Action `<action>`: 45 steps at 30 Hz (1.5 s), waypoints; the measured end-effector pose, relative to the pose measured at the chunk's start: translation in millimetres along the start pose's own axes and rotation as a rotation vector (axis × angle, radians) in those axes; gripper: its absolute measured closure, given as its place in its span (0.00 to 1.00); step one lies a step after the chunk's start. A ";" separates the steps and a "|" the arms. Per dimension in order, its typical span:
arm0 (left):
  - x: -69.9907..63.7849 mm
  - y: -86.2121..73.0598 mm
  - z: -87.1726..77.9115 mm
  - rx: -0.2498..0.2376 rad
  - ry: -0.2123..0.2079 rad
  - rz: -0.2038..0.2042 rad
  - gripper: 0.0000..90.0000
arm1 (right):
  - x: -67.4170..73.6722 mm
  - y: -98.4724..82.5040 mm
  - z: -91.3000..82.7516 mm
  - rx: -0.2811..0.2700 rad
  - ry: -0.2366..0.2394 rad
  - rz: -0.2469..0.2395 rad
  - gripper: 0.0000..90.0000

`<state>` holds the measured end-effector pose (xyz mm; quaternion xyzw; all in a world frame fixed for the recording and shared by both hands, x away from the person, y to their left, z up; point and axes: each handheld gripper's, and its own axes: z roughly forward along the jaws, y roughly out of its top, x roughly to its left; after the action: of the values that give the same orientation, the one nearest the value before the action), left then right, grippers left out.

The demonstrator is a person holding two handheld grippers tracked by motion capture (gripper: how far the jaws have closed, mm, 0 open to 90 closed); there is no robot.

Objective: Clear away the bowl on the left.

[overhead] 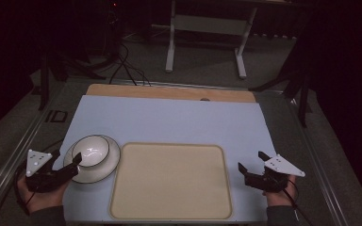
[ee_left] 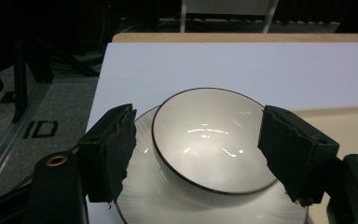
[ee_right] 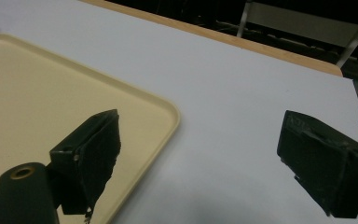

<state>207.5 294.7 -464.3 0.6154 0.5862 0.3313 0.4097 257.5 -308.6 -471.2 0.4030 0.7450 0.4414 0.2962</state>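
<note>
"ID" was marked on the floor. The left gripper stood wide apart around the bowl on its plate, perhaps not touching; the right gripper gaped beside the tray.

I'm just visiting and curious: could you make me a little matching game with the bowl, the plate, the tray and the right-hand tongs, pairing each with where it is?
Things:
1. bowl
2. plate
3. tray
4. right tongs

Places:
A. under the bowl, at the table's left near corner
B. open over bare white table, beside the tray's right edge
C. in the middle of the table's near side, nothing on it
D. on the plate, between the open left tongs

Pairs: 1-D, 2-A, 3-C, 4-B
</note>
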 end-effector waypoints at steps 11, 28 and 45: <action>12.1 3.6 16.9 0.027 -0.003 -0.032 0.39 | -1.7 0.3 -0.1 -0.005 -0.016 -0.001 0.14; 26.5 5.4 50.1 0.144 0.046 -0.066 0.42 | -2.8 0.3 -1.3 -0.014 -0.024 0.008 0.14; 24.0 -0.5 70.4 0.289 0.014 -0.151 0.66 | -2.9 0.9 -2.1 -0.019 -0.029 0.000 0.14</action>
<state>272.0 310.3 -497.9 0.6198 0.6752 0.2159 0.3367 257.6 -311.8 -469.3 0.4067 0.7364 0.4425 0.3108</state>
